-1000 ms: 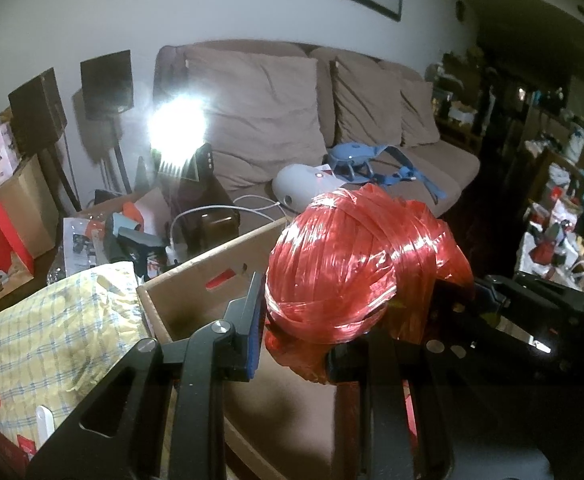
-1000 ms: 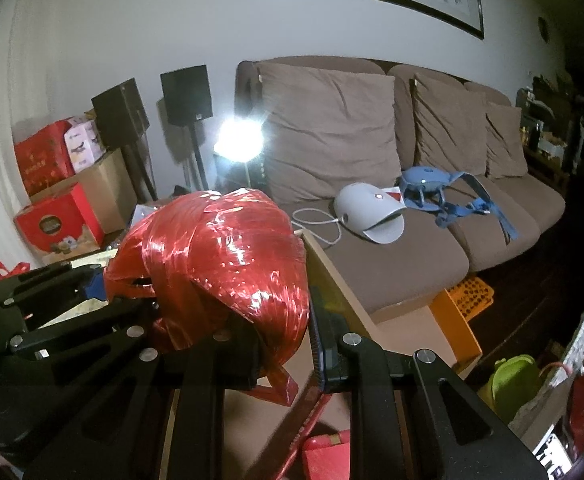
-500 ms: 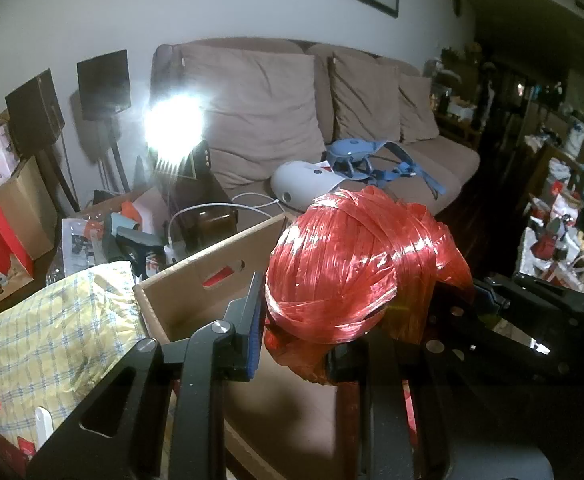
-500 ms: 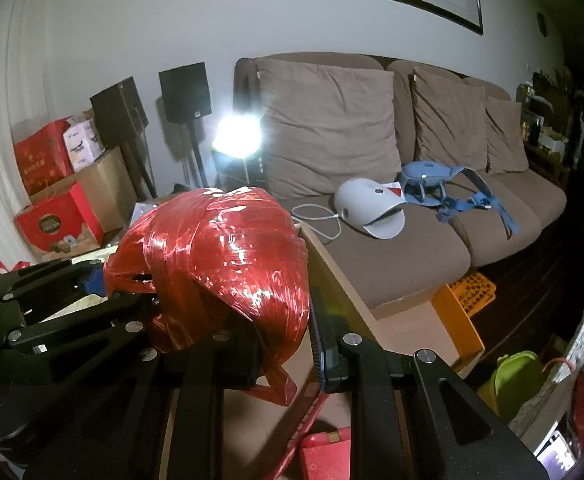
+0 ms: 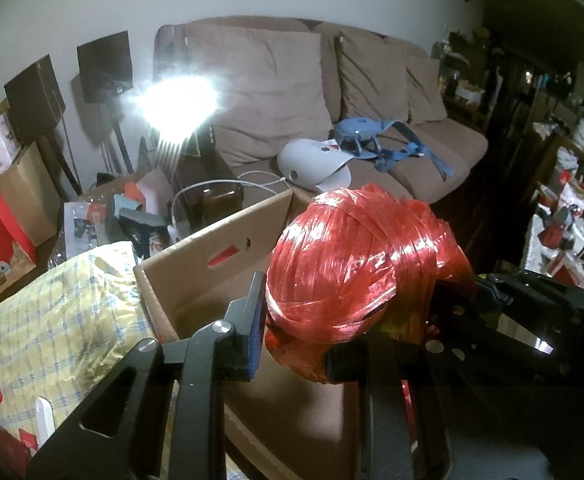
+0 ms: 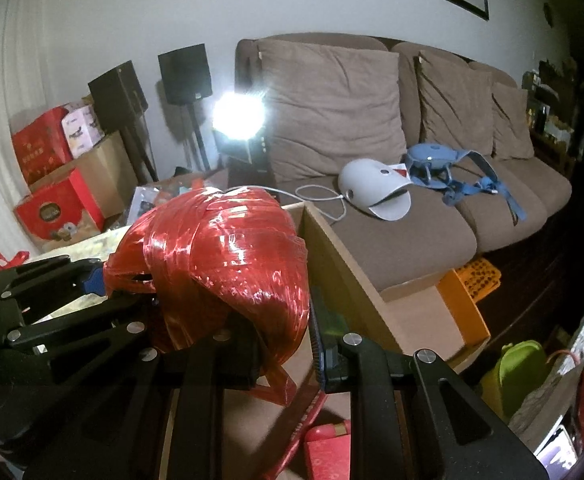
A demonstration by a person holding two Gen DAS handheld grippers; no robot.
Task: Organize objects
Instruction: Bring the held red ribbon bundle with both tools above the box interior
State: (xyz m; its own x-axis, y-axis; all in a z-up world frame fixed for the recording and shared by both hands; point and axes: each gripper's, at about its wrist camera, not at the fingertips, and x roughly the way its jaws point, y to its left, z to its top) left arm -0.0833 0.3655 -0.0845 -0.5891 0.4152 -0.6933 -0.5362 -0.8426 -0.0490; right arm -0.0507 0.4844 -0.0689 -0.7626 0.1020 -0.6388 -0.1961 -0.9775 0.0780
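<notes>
Because the ball of red raffia (image 5: 356,264) was bulky and soft, both the left gripper (image 5: 296,340) and the right gripper (image 6: 284,344) had their fingers clamped on it together, hanging it above the open cardboard box (image 5: 212,248), probably for dropping in.

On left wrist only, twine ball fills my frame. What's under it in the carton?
Observer: A red box lies on the floor of the cardboard carton, below the red twine ball.
Operator: Anything dangling off the ball?
Observer: Yes, a loose twine tail hangs from its underside, down toward that box.
</notes>
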